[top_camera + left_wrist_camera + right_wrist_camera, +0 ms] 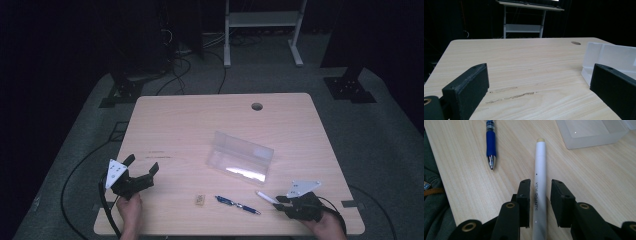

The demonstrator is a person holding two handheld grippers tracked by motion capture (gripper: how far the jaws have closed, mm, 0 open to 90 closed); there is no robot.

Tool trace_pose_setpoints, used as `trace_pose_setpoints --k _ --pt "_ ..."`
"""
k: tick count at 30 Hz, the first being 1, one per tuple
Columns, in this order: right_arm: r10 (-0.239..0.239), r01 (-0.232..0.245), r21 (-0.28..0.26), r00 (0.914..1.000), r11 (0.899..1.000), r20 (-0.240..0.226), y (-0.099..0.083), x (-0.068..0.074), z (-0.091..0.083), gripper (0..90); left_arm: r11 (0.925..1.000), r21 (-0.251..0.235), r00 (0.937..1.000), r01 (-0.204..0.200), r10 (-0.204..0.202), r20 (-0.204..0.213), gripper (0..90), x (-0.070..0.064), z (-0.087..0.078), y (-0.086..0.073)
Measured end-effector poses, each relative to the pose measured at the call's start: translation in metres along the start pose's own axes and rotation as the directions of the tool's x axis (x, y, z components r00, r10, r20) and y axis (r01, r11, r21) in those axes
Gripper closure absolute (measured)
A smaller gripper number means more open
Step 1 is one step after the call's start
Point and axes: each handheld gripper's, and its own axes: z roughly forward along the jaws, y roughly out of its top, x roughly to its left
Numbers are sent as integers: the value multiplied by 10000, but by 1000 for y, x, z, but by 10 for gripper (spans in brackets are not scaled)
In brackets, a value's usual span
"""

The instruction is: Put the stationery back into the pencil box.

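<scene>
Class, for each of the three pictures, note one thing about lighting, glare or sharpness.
High view: the table is lit while the room around is dark, and glare streaks the clear box. Left gripper view: the near black jaws look soft and the far background is black. Right gripper view: even light, with the lettering on the white pen readable between the jaws of the right gripper.

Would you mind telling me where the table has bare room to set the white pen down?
The far half of the table behind the clear box lies bare, as does the stretch between the left gripper and that box. The near edge is crowded: eraser, blue pen, white pen, right gripper.
</scene>
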Motion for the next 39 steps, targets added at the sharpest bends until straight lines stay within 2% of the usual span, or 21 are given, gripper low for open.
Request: trace_pose_setpoints --k 15,26,39 --pt "-142 139 213 9998 9997 107 1 2 3 711 10000 -12 10000 -11 11 -2 11 0 0 0" --pt "63 -63 202 10000 9998 34 1 1 3 772 10000 1 10000 -26 26 -4 11 0 0 0" --pt "79 -80 163 10000 9998 37 1 0 1 779 10000 0 10000 0 0 -4 11 0 0 0"
